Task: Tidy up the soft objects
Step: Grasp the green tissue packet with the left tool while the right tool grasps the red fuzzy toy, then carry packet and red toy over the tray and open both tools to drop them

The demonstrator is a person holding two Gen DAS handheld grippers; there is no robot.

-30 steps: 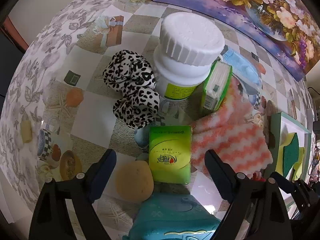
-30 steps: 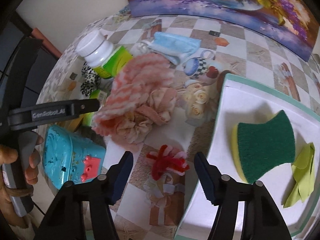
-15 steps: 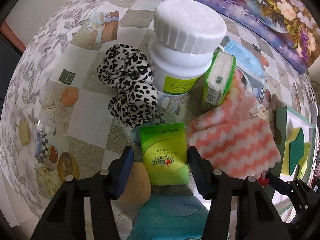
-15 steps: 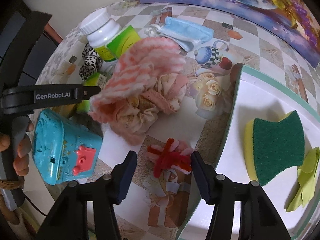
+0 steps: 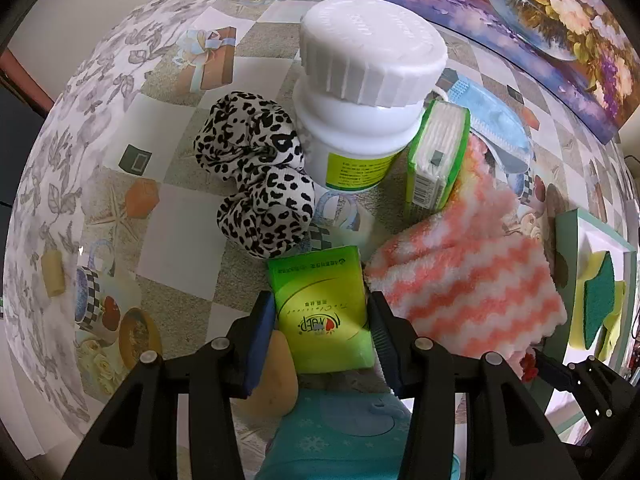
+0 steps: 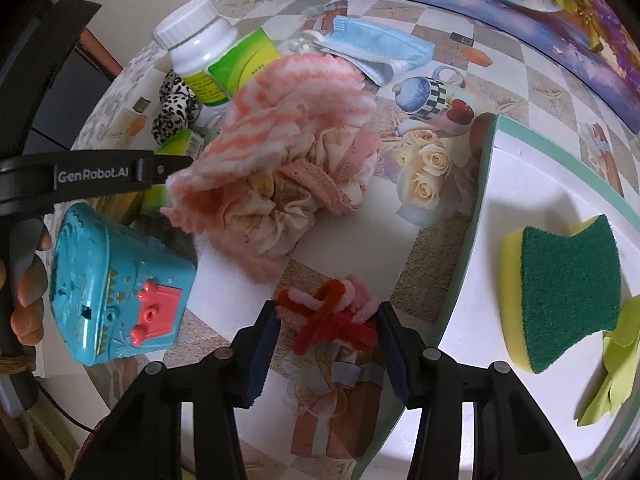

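between the pads of my left hand-held gripper [image 5: 322, 326] sits the green tissue pack [image 5: 322, 314], both jaws pressed against its sides, so i read that as a firm clamp while it lies on the tabletop [image 5: 120, 184]. my right hand-held gripper [image 6: 327, 330] has closed in around the red and pink fuzzy tie [image 6: 330, 320], pads touching its edges, a grip on it as far as i can judge, with the tie low over the tabletop just beside the tray [image 6: 486, 184]. the tray holds a green and yellow sponge [image 6: 560, 292] and a lime cloth [image 6: 616, 364], so i take those two as sorted. much is left outside it: the pink striped towel [image 6: 296, 104] heaped on a cream scrunchie [image 6: 280, 208], the leopard scrunchie [image 5: 260, 184], the blue face mask [image 6: 380, 46], a second tissue pack [image 5: 436, 160] leaning by the white bottle [image 5: 368, 92], and a tan sponge [image 5: 274, 380] near my left jaws. the bottle and the teal toy [image 6: 116, 284] are hard, so i'd guess they stay out. by my reckoning the job is in its early part, two pieces in hand and neither yet carried across.
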